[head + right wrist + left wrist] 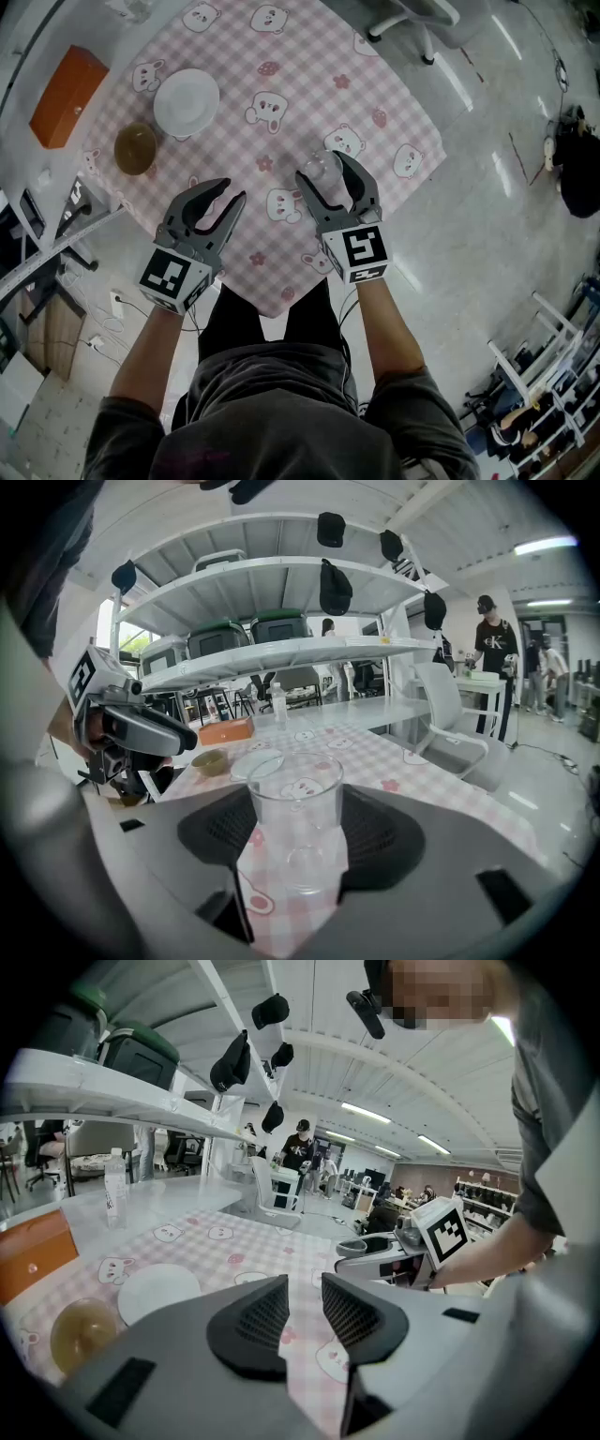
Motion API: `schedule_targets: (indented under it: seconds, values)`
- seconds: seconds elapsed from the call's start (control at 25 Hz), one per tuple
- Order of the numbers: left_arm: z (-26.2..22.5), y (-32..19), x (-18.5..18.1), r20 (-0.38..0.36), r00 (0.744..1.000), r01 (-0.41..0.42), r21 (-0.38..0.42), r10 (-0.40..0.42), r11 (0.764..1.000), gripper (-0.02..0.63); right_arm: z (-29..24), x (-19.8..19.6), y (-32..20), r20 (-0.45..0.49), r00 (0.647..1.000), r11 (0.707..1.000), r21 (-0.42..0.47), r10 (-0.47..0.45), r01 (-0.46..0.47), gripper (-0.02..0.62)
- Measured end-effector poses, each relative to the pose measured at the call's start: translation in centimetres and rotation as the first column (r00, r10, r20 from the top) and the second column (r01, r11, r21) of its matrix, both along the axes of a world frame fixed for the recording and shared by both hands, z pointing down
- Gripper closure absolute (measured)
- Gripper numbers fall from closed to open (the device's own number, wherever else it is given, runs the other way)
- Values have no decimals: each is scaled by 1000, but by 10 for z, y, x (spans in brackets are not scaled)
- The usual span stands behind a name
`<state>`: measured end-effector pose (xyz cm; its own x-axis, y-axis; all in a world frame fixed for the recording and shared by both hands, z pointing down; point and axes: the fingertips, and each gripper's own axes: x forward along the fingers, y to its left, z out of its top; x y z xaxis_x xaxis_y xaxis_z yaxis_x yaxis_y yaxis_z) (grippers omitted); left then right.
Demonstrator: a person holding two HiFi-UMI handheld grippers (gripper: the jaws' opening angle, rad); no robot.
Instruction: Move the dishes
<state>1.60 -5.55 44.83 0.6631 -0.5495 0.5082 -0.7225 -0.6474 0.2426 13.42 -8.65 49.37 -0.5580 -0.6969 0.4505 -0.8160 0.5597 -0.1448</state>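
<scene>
Dishes first, going from the left: there's an orange box [67, 96] at the far left edge of the counter [309, 56]. Just right of it sit a brown bowl [136, 148] and a white plate [187, 101], close together on the pink checked cloth [281, 141]. Neither one is being touched.

The left claw [230, 195] hovers over the near part of the cloth. Its jaws are apart with a narrow gap and nothing between them.

The right claw [323, 169] is clamped on a clear glass [295, 808], upright, with the pads pressing on either side. I honestly can't tell if the base is resting on the cloth or just off it.

What worries me: that glass is slick and see-through, and only two pads are holding it. If the squeeze loosens or the hand tilts, I reckon it slides out or tips. It's also near the front edge of the counter, so a drop could send it to the floor. The two claws are close too, so a careless swing could knock them together.
</scene>
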Motion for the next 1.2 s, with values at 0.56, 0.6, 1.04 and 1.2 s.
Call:
schedule_targets:
  seconds: [0.56, 0.6, 1.04, 1.2]
  values:
    - [13, 4, -1, 10, 1000, 0, -27, 0, 1000, 500, 15, -5, 2, -2, 1000, 1000, -5, -8, 8, 318]
    - [14, 5, -1, 11, 1000, -1, -31, 1, 1000, 500, 16, -6, 2, -3, 1000, 1000, -6, -10, 10, 318]
    - [17, 12, -1, 8, 1000, -8, -50, 9, 999, 502, 22, -6, 7, -12, 1000, 1000, -8, -8, 8, 318]
    - [19, 14, 1, 5, 1000, -11, -55, 12, 998, 502, 23, -6, 10, -19, 1000, 1000, -1, -6, 6, 318]
